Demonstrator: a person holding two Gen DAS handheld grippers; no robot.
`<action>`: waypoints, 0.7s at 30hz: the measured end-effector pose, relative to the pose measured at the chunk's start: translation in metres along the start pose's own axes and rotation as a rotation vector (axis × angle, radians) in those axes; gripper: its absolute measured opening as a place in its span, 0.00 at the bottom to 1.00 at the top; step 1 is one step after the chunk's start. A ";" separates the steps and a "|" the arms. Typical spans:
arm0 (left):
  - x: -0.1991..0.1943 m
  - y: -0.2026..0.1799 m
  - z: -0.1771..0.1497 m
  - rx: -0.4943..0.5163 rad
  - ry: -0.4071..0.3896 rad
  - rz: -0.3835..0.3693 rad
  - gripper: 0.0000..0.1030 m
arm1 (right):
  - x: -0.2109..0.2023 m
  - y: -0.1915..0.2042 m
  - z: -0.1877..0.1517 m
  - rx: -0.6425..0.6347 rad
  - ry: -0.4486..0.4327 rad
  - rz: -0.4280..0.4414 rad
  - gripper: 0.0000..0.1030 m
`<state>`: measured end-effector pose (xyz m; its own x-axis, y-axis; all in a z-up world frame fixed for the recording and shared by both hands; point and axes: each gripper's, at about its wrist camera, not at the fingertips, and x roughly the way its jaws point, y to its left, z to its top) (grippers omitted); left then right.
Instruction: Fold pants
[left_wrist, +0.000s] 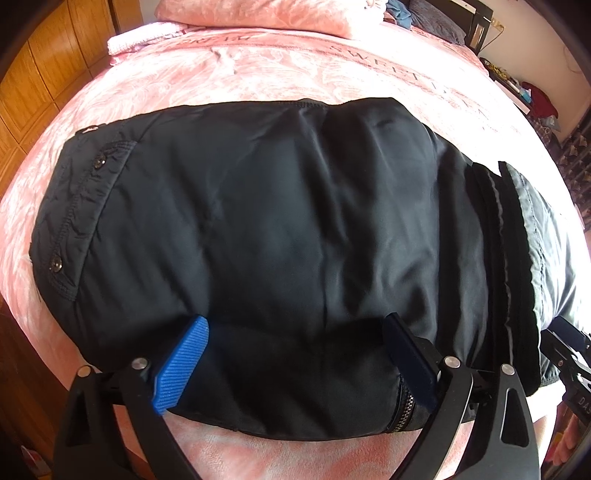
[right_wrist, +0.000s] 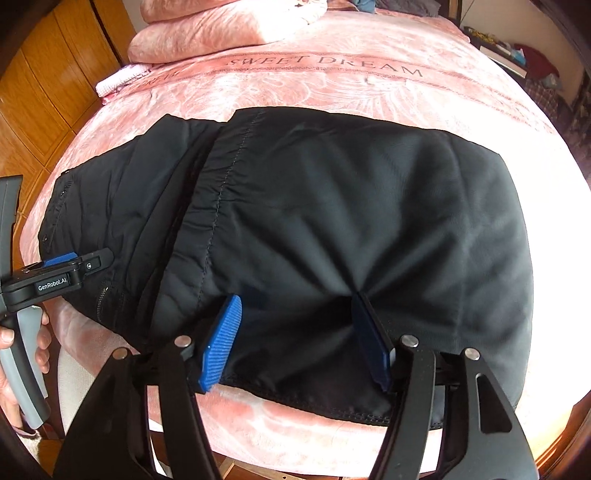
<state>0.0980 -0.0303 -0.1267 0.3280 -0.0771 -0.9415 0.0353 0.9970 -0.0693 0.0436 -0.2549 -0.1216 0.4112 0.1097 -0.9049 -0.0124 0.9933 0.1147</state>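
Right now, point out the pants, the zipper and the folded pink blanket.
pants (left_wrist: 280, 206), left wrist view, middle of the black fabric
zipper (left_wrist: 405, 400), left wrist view, metal teeth at the near edge
folded pink blanket (right_wrist: 229, 27), right wrist view, front of the stack

Pants (left_wrist: 277, 229) folded over: lower layers hidden under top layer, leg ends not discernible. Right end cut off by lens edge in left wrist view. Zipper (left_wrist: 404, 404) partly covered by dark pad of left gripper (left_wrist: 295, 365). Bed cover (right_wrist: 332, 92) lettering readable only in part; left portion covered by pillow (right_wrist: 221, 33). Hand (right_wrist: 22, 350) on left gripper's handle cropped at frame edge, only fingers visible. Right gripper (right_wrist: 295, 339) body cut off at bottom. Shelf clutter (left_wrist: 532, 96) at far right too small and warped to identify. Pants' far edge under the fold unclear.
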 end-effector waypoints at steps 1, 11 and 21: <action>-0.001 0.001 0.000 0.001 0.004 -0.005 0.93 | 0.000 0.000 0.000 0.002 0.001 0.001 0.64; -0.044 0.095 -0.028 -0.175 0.018 -0.078 0.93 | -0.005 0.005 0.001 0.015 0.016 0.027 0.89; -0.034 0.200 -0.052 -0.470 0.034 -0.071 0.89 | 0.001 0.011 0.002 -0.010 0.017 -0.003 0.90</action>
<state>0.0452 0.1718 -0.1258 0.3092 -0.1526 -0.9387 -0.3772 0.8864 -0.2684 0.0455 -0.2438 -0.1208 0.3958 0.1070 -0.9121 -0.0205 0.9940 0.1077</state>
